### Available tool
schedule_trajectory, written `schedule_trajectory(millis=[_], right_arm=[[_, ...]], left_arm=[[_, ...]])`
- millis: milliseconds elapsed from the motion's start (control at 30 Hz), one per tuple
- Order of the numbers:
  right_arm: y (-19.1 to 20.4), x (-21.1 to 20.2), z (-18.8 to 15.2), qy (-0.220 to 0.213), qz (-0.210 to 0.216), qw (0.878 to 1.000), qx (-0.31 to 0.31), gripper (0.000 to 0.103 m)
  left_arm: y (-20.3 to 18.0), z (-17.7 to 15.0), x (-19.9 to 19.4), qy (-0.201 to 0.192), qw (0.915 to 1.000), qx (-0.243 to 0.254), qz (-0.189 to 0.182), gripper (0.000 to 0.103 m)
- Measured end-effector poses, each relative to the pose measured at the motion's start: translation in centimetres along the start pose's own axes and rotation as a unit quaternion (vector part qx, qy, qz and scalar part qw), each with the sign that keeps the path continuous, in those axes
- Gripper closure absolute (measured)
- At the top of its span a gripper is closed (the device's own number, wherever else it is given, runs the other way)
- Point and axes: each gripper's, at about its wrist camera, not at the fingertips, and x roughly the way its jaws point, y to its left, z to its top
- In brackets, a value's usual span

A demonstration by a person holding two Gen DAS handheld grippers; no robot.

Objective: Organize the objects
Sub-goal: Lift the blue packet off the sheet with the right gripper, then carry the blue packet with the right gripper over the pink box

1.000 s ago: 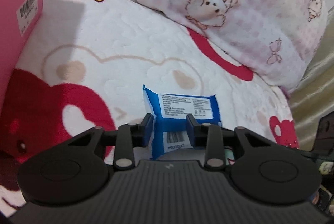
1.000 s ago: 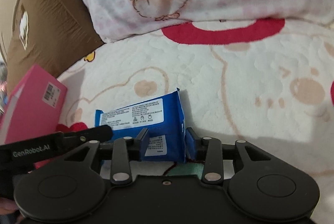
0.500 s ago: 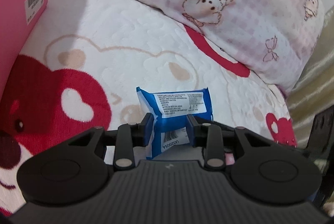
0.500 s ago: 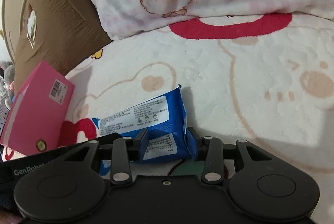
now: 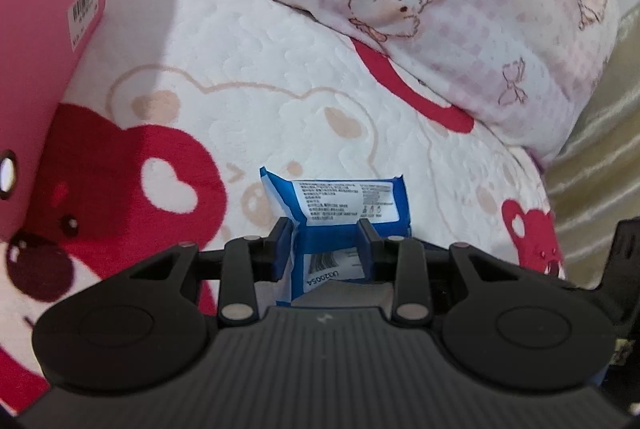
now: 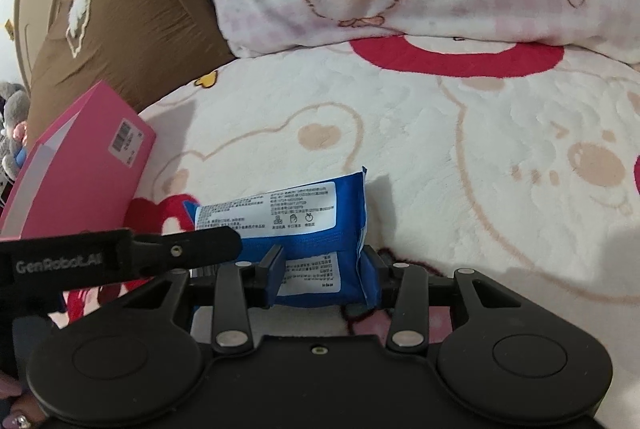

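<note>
A blue wipes packet with a white printed label is held between both grippers, just above the blanket. My left gripper is shut on one end, its pads pressing the packet's sides. My right gripper grips the other end of the packet, with both pads against it. The left gripper's black finger crosses the right wrist view at the packet's left end. An open pink box stands on the left, and the right wrist view shows the same pink box to the left of the packet.
A white fleece blanket with red bear prints covers the bed. A pink checked pillow lies at the back and a brown cushion at the back left. Beige fabric hangs at the right edge.
Both grippers have drifted together with the packet, slightly upward. The pink box now fills more of both views. The grips look the same.
</note>
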Motion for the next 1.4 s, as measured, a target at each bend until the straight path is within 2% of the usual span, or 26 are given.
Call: schedule_trajectory(millis=[200, 333, 467, 733, 833, 933, 1133, 1400], right_arm=[[1.9, -1.8, -0.9, -0.013, 0.004, 1.0, -0.025, 0.053], [2.9, -2.7, -1.2, -0.016, 0.016, 0.999, -0.029, 0.051], [4.0, -3.3, -2.0, -0.005, 0.039, 0.999, -0.022, 0.049], [6.9, -5.4, -3.4, 0.009, 0.066, 0.996, -0.061, 0.048], [8.2, -6.7, -4.1, 0.004, 0.067, 0.994, -0.085, 0.047], [9.0, -7.5, -4.5, 0.008, 0.067, 0.994, -0.083, 0.046], [11.1, -9.4, -4.2, 0.007, 0.056, 0.993, -0.102, 0.045], [13.4, -11.7, -4.0, 0.018, 0.057, 0.992, -0.112, 0.043]], left_arm=[[-0.3, 0.1, -2.0, 0.011, 0.9998, 0.012, 0.013, 0.071], [-0.2, -0.2, -3.8, 0.013, 0.9997, 0.003, 0.021, 0.071], [0.1, -1.6, -6.2, 0.007, 0.9994, -0.006, 0.033, 0.069], [0.9, -3.3, -10.4, 0.006, 0.9983, -0.026, 0.052, 0.069], [0.7, -3.5, -11.6, 0.014, 0.9979, -0.022, 0.059, 0.069], [0.5, -3.5, -12.8, 0.011, 0.9979, -0.018, 0.061, 0.068], [0.6, -3.6, -15.3, 0.004, 0.9985, -0.024, 0.049, 0.068], [0.4, -3.6, -18.5, 0.013, 0.9985, -0.024, 0.048, 0.067]])
